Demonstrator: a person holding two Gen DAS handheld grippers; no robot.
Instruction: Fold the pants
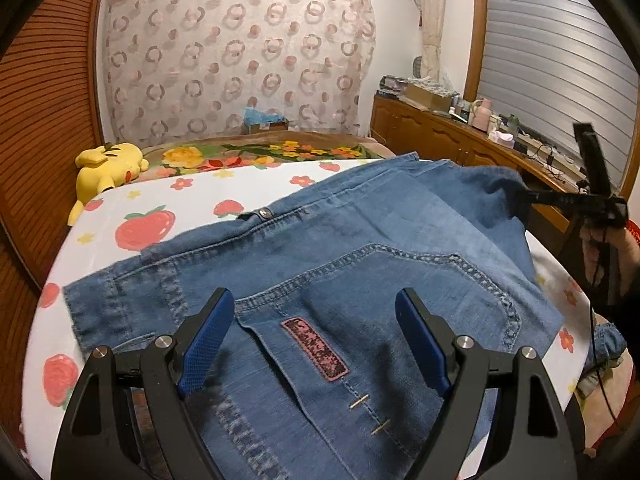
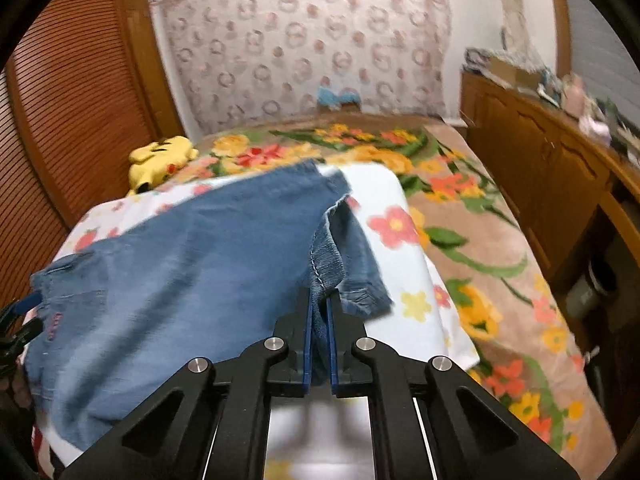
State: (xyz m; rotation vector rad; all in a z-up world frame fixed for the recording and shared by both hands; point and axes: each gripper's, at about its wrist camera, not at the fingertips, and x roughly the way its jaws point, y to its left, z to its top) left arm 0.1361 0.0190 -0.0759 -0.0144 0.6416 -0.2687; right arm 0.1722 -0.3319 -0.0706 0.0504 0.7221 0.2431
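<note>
Blue denim pants lie across a white flower-print sheet, waistband and back pocket with a pink patch nearest the left wrist camera. My left gripper hovers open over that pocket, nothing between its blue pads. In the right wrist view my right gripper is shut on a bunched edge of the pants near the leg end, lifting it off the sheet. The left wrist view shows the same right gripper pinching the raised fabric at far right, a hand behind it.
A yellow plush toy lies at the sheet's far left corner. A flowered blanket covers the bed beyond and to the right. A wooden sideboard with cluttered items runs along the right; slatted wooden doors stand on the left.
</note>
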